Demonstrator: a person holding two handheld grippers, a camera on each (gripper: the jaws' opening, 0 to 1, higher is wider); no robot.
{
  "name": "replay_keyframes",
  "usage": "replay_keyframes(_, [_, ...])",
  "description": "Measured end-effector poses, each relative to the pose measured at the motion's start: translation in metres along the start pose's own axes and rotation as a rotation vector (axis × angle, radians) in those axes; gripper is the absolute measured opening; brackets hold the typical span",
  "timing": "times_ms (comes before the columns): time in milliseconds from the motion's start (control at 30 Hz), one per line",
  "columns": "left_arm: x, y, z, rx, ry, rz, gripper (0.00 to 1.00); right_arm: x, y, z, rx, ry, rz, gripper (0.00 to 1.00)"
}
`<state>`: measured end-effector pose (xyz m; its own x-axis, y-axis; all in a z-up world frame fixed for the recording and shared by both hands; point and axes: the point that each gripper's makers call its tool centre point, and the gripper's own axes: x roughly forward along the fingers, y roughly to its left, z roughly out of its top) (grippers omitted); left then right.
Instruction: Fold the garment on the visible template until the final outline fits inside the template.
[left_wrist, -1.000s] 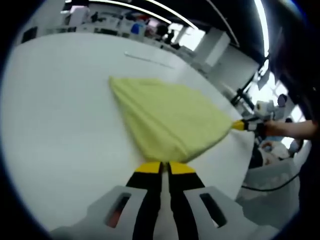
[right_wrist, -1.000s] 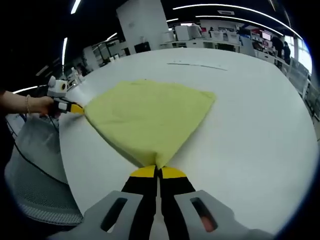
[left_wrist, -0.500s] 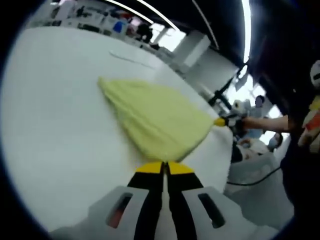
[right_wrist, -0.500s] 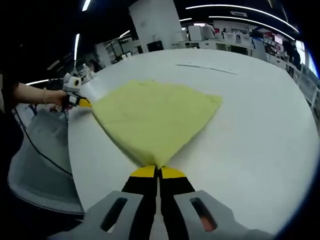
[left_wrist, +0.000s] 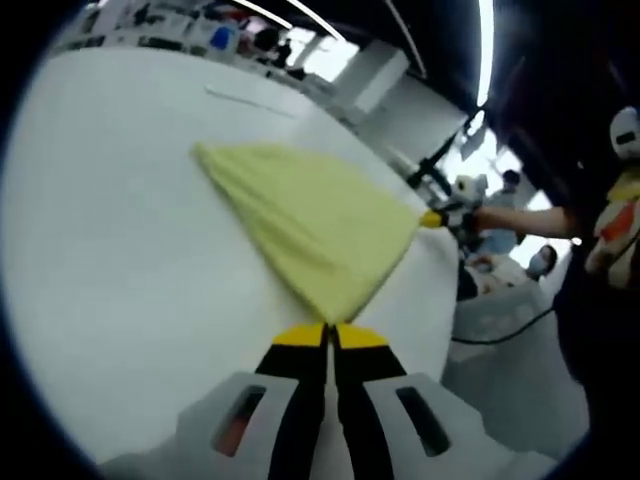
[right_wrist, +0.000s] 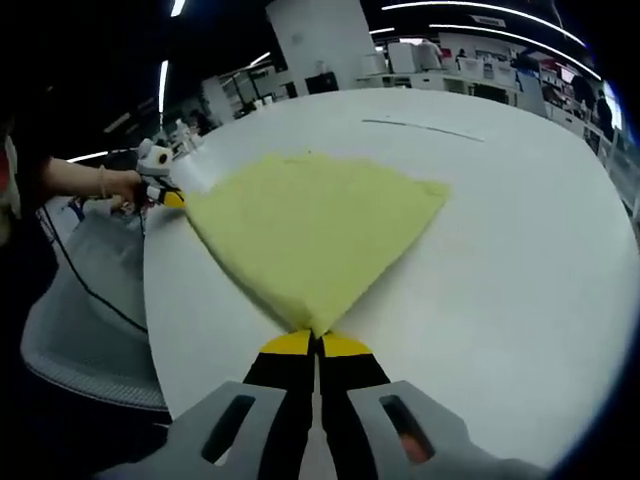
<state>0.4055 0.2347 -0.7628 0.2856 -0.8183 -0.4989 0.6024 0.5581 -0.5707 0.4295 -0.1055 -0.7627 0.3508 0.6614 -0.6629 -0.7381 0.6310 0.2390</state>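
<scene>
Garment (right_wrist: 305, 228), yellow, taut between two corners

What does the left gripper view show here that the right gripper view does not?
Left gripper view alone: the right hand-held gripper from outside, pinching one corner of the yellow garment, and bystanders in the background. Right gripper view alone: the left hand-held gripper from outside on another corner, beside a grey mesh chair. Both: the garment stretched over the white table, each view's own jaws shut on it.

No text, label, brand, number or sign is showing legibly anywhere; the shelves beyond the tabletop (right_wrist: 520, 250) are appearing too blurred to read.
</scene>
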Motion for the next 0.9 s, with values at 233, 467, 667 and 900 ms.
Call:
replay_keyframes(233, [-0.003,0.0,0.001,0.011,0.021,0.011,0.0,-0.001,0.004,-0.006,-0.013,0.018,0.028,0.01])
replay_keyframes(467, [-0.006,0.001,0.001,0.021,0.045,0.019,0.0,0.002,0.013,-0.011,-0.097,0.075,0.051,0.01])
replay_keyframes(667, [-0.006,0.003,-0.001,0.025,0.065,0.021,0.0,0.004,0.012,-0.019,-0.205,0.157,0.055,0.01])
replay_keyframes(900, [-0.006,0.004,-0.004,0.047,0.088,0.029,0.0,0.006,0.013,-0.02,-0.232,0.171,0.048,0.01])
